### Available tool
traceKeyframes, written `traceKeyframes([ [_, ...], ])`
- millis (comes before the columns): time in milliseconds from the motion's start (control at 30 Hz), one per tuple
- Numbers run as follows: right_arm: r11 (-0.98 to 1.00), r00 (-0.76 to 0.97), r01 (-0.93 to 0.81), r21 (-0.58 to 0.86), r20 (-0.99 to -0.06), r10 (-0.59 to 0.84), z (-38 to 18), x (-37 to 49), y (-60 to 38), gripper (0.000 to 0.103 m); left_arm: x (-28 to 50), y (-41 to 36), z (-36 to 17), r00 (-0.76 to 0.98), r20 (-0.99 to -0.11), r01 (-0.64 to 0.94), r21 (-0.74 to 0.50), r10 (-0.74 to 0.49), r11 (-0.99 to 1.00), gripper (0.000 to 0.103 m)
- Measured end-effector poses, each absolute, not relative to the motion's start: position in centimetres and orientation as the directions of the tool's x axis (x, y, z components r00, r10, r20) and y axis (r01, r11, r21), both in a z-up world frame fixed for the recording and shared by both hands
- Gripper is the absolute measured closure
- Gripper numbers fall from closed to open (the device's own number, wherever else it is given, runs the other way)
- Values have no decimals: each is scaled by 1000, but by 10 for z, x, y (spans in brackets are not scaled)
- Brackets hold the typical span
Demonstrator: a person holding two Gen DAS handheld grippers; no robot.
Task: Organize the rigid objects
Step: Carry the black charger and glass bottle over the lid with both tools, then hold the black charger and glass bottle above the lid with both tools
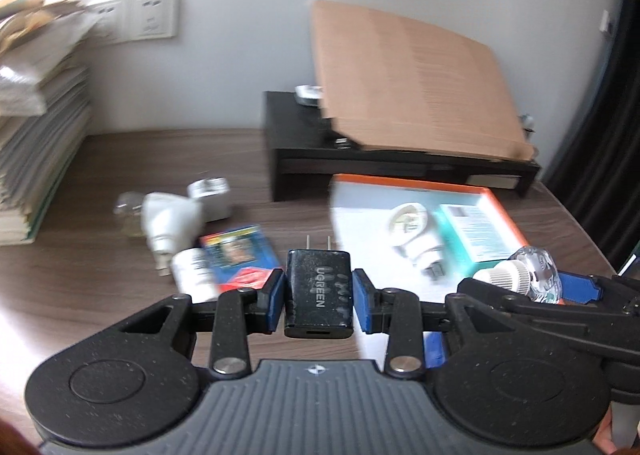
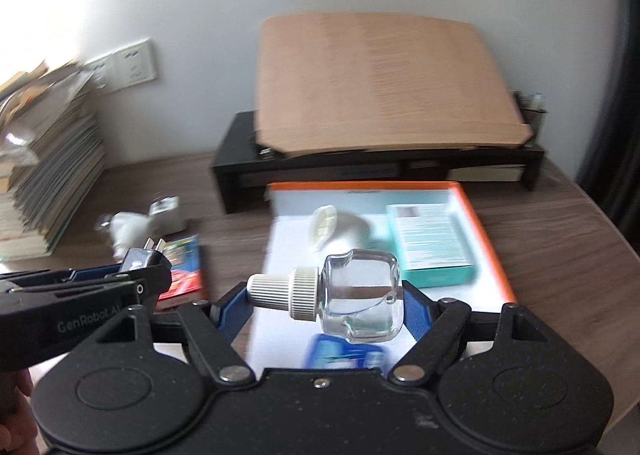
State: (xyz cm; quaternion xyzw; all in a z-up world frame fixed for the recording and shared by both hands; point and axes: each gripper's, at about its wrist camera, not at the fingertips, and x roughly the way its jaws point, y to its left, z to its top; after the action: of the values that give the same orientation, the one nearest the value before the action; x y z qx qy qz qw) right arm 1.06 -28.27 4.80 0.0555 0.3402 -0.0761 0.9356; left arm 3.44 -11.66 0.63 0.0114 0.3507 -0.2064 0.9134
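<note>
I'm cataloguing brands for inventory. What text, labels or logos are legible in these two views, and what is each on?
"UGREEN": on the black charger held in the left tool.
"GenRobot.AI": on the left tool's side, as seen from the right wrist view.
Teal box in the orange tray: print too blurred to read.
Red and blue packet: blurred, unreadable.
Clear bottle in the right tool: no label visible.

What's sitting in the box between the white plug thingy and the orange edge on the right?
A teal carton lies between the white plug-in device and the orange tray wall, seen best in the right wrist view.
</note>
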Motion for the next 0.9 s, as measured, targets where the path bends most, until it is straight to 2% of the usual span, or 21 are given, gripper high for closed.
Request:
traceKeyframes([
  [400,964,771,260,64,-614,-167,58,-12,-347,11,20,-185,9,651,-635,454,-115,-417,884,67],
  [900,963,789,257,86,-593,-158,64,-17,-371,11,14,-208,15,667,-625,455,-89,-405,886,67],
])
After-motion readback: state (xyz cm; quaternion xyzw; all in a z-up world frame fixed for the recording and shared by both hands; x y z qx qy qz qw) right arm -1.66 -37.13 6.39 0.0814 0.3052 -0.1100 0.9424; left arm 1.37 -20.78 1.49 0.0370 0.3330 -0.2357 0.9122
